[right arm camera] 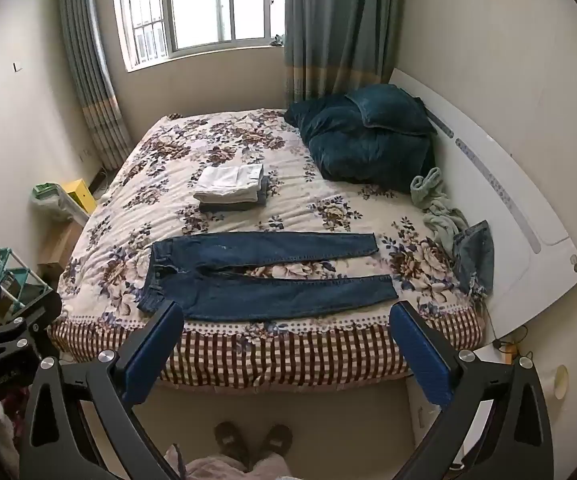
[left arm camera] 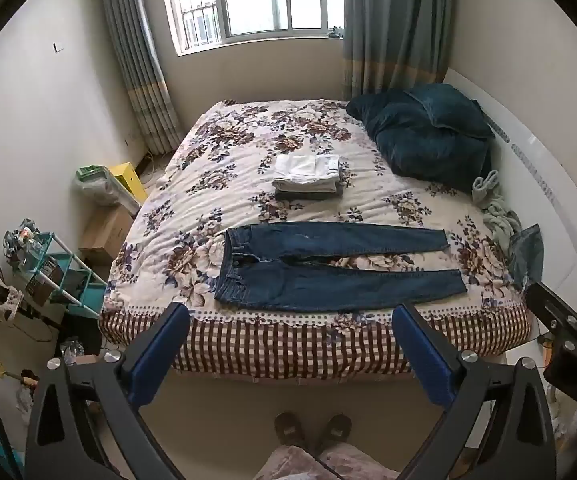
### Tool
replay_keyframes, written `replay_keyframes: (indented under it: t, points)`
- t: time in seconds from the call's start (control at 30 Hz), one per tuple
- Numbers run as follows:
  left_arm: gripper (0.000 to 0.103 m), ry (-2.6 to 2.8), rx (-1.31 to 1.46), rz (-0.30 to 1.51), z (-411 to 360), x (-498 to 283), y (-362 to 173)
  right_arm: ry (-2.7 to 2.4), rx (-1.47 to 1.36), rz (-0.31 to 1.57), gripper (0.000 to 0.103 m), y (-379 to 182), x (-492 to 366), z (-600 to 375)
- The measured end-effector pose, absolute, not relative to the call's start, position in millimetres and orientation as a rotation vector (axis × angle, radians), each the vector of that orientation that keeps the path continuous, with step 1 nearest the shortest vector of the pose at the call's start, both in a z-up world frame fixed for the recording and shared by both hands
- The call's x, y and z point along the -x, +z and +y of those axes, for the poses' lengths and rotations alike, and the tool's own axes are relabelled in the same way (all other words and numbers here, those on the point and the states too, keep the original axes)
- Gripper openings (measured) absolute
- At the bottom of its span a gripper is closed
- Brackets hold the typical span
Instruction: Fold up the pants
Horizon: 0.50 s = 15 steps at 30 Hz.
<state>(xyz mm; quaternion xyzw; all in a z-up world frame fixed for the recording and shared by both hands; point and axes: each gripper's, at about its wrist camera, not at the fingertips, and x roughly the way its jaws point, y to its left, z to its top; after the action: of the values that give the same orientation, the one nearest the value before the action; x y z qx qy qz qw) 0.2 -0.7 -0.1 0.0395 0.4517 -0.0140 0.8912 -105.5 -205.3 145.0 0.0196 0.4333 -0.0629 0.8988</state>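
Observation:
Dark blue jeans lie flat and unfolded near the front edge of the floral bed, waistband to the left, both legs stretched to the right. They also show in the right wrist view. My left gripper is open and empty, held back from the bed's front edge, below the jeans. My right gripper is open and empty too, in front of the bed. The right gripper's body shows at the right edge of the left wrist view.
A stack of folded white and grey clothes sits mid-bed. A dark teal blanket and pillow are heaped at the back right. Loose green and denim garments lie by the white headboard. A teal rack and boxes stand left of the bed.

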Motion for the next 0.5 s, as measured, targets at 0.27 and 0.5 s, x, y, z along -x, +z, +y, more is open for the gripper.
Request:
replay_keyframes:
  t: [0.27, 0.5]
  points:
    - [0.103, -0.023, -0.037, 0.934, 8.8, -12.4, 7.1, -0.121, -0.046, 0.877, 0.103, 151.2, 103.2, -204.0]
    - [0.103, -0.009, -0.032, 0.887, 14.8, -3.9, 12.5, -0.104, -0.025, 0.866, 0.103, 150.9, 103.0, -201.4]
